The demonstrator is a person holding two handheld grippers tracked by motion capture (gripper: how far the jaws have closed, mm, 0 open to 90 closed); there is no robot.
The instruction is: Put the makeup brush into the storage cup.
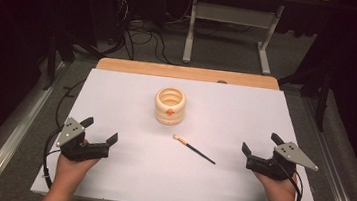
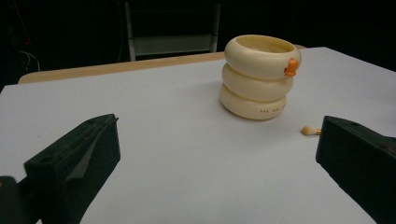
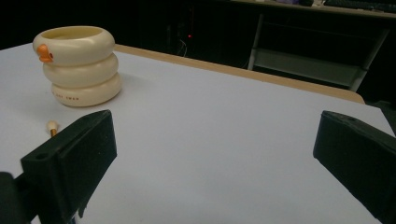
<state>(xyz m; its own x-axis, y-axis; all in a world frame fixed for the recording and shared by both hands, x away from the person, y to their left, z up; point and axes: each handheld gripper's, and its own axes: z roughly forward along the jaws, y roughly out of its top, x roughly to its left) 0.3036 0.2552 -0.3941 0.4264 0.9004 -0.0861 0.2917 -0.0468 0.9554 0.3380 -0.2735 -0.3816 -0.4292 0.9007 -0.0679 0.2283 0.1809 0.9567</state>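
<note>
Left gripper: lay low at the left of the white table, held by the person's left hand; jaws stood wide apart with nothing between them
Right gripper: lay at the right of the table, held by the right hand; jaws likewise spread wide and held nothing
Brush: a slim dark-handled brush with a pale tip lay flat on the table between the two grippers, nearer the right one, touching neither; its tip pointed toward the holder
Brush tip: showed just beside one jaw in the left gripper view and in the right gripper view
Holder: a cream container of three stacked rings with a small orange beak stood upright near the table's middle, just beyond the brush and apart from it
Holder opening: faced upward; its inside could not be made out
</note>
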